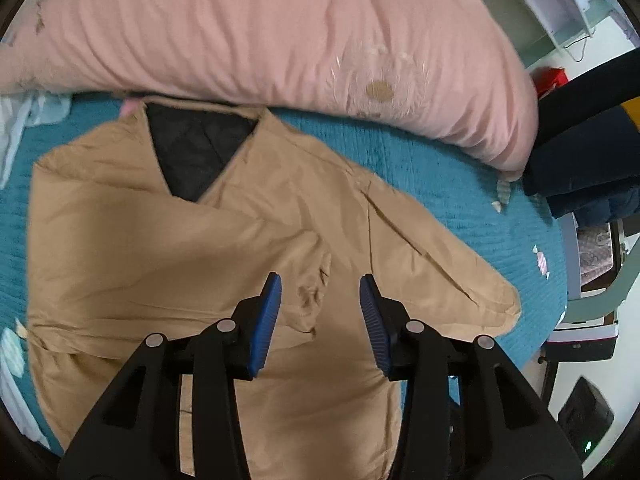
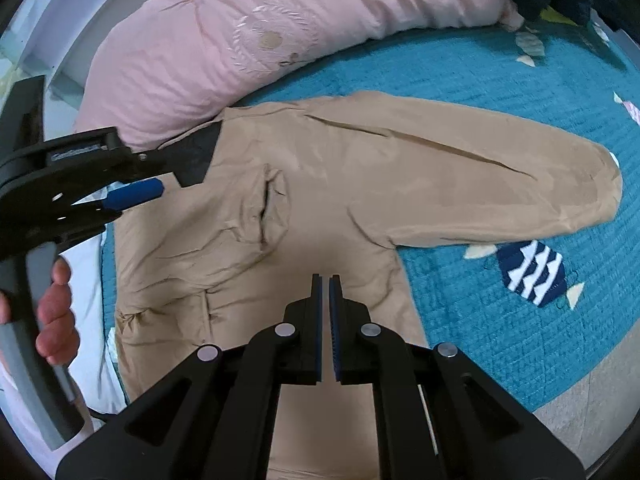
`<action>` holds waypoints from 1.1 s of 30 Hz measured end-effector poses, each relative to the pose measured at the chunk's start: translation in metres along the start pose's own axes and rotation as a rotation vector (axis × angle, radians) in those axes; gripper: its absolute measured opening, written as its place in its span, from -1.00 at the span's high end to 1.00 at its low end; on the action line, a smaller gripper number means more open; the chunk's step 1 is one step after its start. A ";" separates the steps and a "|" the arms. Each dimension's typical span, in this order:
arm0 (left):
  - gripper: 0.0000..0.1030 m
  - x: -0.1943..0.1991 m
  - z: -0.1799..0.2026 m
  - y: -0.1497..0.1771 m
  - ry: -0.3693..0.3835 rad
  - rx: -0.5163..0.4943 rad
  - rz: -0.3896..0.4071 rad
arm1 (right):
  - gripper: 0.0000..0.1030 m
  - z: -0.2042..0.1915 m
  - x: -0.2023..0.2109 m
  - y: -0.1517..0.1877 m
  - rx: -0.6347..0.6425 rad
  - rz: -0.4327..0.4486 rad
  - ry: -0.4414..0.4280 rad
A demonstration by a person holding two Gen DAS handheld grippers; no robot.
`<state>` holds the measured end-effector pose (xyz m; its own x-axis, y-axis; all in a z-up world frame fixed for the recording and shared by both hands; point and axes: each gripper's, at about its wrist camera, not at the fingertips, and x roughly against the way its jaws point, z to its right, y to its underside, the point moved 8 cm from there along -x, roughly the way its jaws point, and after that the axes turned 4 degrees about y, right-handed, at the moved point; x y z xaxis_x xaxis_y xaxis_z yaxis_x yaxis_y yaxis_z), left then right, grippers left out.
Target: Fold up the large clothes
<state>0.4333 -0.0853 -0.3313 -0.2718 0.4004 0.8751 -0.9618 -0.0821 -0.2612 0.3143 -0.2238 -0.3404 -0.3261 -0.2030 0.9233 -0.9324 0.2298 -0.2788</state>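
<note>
A tan jacket (image 1: 192, 240) with a black quilted lining at the collar (image 1: 192, 148) lies flat on a teal bedspread (image 1: 440, 176). One sleeve is folded across the chest (image 1: 304, 272); the other sleeve (image 2: 480, 176) stretches out to the right. My left gripper (image 1: 320, 288) is open and empty, hovering just above the folded sleeve. It also shows in the right wrist view (image 2: 156, 184) at the left, near the collar. My right gripper (image 2: 325, 280) is shut with nothing between its pads, above the jacket's body (image 2: 312, 216).
A pink duvet (image 1: 260, 28) lies bunched along the far side of the bed, touching the jacket's collar. Dark navy clothes (image 1: 580, 152) sit at the right end. A fish patch (image 2: 532, 268) marks the bedspread (image 2: 480, 320). White fabric (image 2: 88, 280) lies at the left.
</note>
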 end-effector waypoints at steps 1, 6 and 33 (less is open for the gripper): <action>0.18 0.006 -0.005 -0.001 -0.006 -0.009 0.009 | 0.89 -0.007 -0.001 -0.002 0.012 -0.004 -0.009; 0.19 0.027 -0.065 -0.003 -0.077 0.043 0.021 | 0.89 -0.039 -0.015 -0.018 0.070 -0.017 -0.043; 0.98 0.008 -0.294 0.079 -0.226 0.273 -0.141 | 0.96 -0.082 -0.125 -0.018 0.081 -0.166 0.036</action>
<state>0.3649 0.1800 -0.4643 -0.1070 0.2166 0.9704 -0.9552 -0.2931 -0.0399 0.3842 -0.1247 -0.4296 -0.1621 -0.1977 0.9668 -0.9829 0.1186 -0.1405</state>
